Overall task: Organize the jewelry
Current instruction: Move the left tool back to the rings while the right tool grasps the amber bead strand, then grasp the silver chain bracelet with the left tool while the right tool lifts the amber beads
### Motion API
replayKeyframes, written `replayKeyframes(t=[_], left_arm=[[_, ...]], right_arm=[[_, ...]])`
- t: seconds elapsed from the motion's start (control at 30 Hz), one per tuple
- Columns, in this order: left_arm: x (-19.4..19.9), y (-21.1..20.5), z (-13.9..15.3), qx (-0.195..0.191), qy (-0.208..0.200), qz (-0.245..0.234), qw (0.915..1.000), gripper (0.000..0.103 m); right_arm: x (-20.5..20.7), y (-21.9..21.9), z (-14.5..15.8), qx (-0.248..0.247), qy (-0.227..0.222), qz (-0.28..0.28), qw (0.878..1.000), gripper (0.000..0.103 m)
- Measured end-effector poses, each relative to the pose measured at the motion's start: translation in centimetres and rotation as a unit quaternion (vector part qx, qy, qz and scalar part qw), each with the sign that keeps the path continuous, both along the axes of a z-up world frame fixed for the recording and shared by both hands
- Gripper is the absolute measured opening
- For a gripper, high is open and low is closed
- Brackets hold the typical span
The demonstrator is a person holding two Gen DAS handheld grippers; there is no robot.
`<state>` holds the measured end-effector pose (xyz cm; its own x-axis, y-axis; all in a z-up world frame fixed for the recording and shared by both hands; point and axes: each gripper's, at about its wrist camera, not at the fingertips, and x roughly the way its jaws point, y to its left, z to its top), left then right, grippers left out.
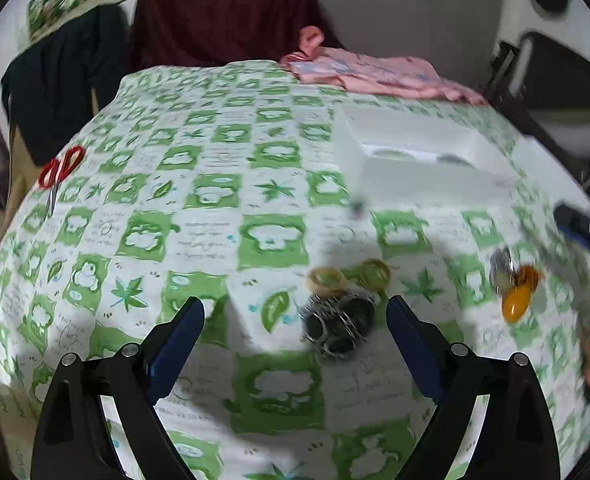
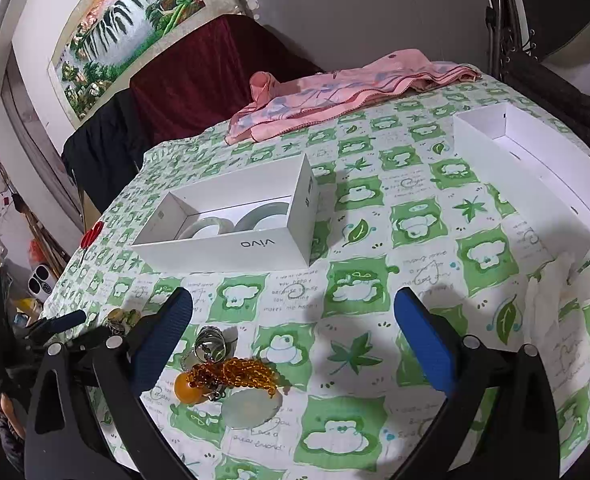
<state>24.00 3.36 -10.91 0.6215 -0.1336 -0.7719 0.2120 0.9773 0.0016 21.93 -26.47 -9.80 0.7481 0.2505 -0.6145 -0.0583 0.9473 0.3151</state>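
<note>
Both grippers, left (image 1: 295, 312) and right (image 2: 293, 304), hover low, jaws spread.

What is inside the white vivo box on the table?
In the white vivo box, two pale round bangles lie side by side on the floor. The near wall hides their lower parts and the floor in front, so anything smaller there cannot be seen.

box (image 2: 231, 220) holds bangles (image 2: 211, 226) | lid (image 2: 535, 168) right of box | beads (image 2: 235, 374) nearest, before box
</note>
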Motion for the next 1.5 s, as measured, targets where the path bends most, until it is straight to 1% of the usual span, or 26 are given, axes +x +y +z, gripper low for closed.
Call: replayKeyframes(t=[0.03,0.1,0.17,0.27,0.33,0.43,0.47,0.57,0.7,0.77,0.83,0.87,0.9,1.0,1.13,1.17,1.2,1.27,1.33,1.4,1.47,1.5], left_arm=[[-0.2,-0.2,-0.1,0.017,-0.003,0.005,0.9998,0.091],[-0.4,0.3,-0.2,0.026,-0.005,0.016,0.9995,0.091],[-0.2,1.4,-0.3,0.009,0.003,0.03,0.9995,0.091],[0.2,3.0,-0.7,0.011,0.017,0.065,0.9977,0.091],[0.4,4.5,-0.8,0.002,0.021,0.095,0.9952,0.091],[0.7,6.8,-0.7,-0.024,0.024,0.143,0.9891,0.091],[0.6,7.1,-0.6,-0.033,0.022,0.148,0.9882,0.091],[0.5,6.6,-0.3,-0.033,0.018,0.131,0.9907,0.091],[0.1,4.6,0.0,-0.003,0.006,0.097,0.9953,0.091],[0.0,4.1,-0.1,0.0,0.004,0.085,0.9963,0.091],[-0.1,3.7,-0.1,-0.002,0.004,0.075,0.9972,0.091],[-0.1,3.6,-0.1,-0.001,0.005,0.073,0.9973,0.091],[0.0,3.7,-0.2,-0.001,0.006,0.073,0.9973,0.091],[0.0,3.7,-0.2,-0.003,0.009,0.071,0.9974,0.091],[0.1,3.7,-0.3,-0.002,0.011,0.071,0.9974,0.091],[0.1,3.6,-0.3,-0.001,0.012,0.071,0.9974,0.091],[0.1,3.6,-0.3,-0.001,0.012,0.07,0.9975,0.091],[0.1,3.5,-0.4,-0.001,0.013,0.067,0.9977,0.091],[0.1,3.4,-0.4,0.0,0.013,0.065,0.9978,0.091],[0.1,3.3,-0.4,0.003,0.014,0.064,0.9979,0.091],[0.1,3.2,-0.4,0.004,0.014,0.064,0.9979,0.091],[0.1,3.2,-0.4,0.004,0.014,0.064,0.9978,0.091]], right_arm=[[0.0,-0.1,0.0,0.002,0.001,0.0,1.0,0.096],[0.1,0.0,-0.1,0.005,0.003,0.0,1.0,0.096],[0.1,0.0,-0.1,0.004,0.004,0.002,1.0,0.096],[0.1,0.0,0.0,0.0,0.002,0.001,1.0,0.096],[0.1,0.0,0.0,0.0,0.001,-0.001,1.0,0.096],[0.1,-0.1,0.1,0.002,0.0,0.001,1.0,0.096],[0.0,0.1,0.1,0.0,0.0,0.004,1.0,0.096],[-0.1,0.6,0.1,-0.008,0.0,0.016,1.0,0.096],[-1.0,1.6,0.3,-0.02,-0.004,0.042,0.999,0.096],[-2.0,2.6,-0.1,-0.043,0.0,0.056,0.998,0.096],[-2.8,3.4,-0.5,-0.074,-0.001,0.058,0.996,0.091],[-3.3,4.1,-0.6,-0.092,-0.002,0.065,0.994,0.078],[-3.5,4.7,-0.7,-0.102,-0.001,0.074,0.992,0.072],[-4.0,5.9,-0.9,-0.12,0.0,0.105,0.987,0.072],[-4.5,7.3,-1.3,-0.123,0.009,0.157,0.98,0.071],[-4.6,7.5,-1.4,-0.118,0.011,0.167,0.979,0.068],[-4.6,7.6,-1.5,-0.113,0.012,0.177,0.978,0.062],[-4.9,7.9,-1.5,-0.097,0.012,0.2,0.975,0.06],[-5.0,8.5,-1.6,-0.095,0.013,0.219,0.971,0.06],[-4.6,9.0,-1.8,-0.105,0.022,0.221,0.969,0.06],[-3.3,8.8,-2.2,-0.113,0.043,0.194,0.974,0.057],[-2.7,8.3,-2.3,-0.109,0.049,0.174,0.977,0.052]])
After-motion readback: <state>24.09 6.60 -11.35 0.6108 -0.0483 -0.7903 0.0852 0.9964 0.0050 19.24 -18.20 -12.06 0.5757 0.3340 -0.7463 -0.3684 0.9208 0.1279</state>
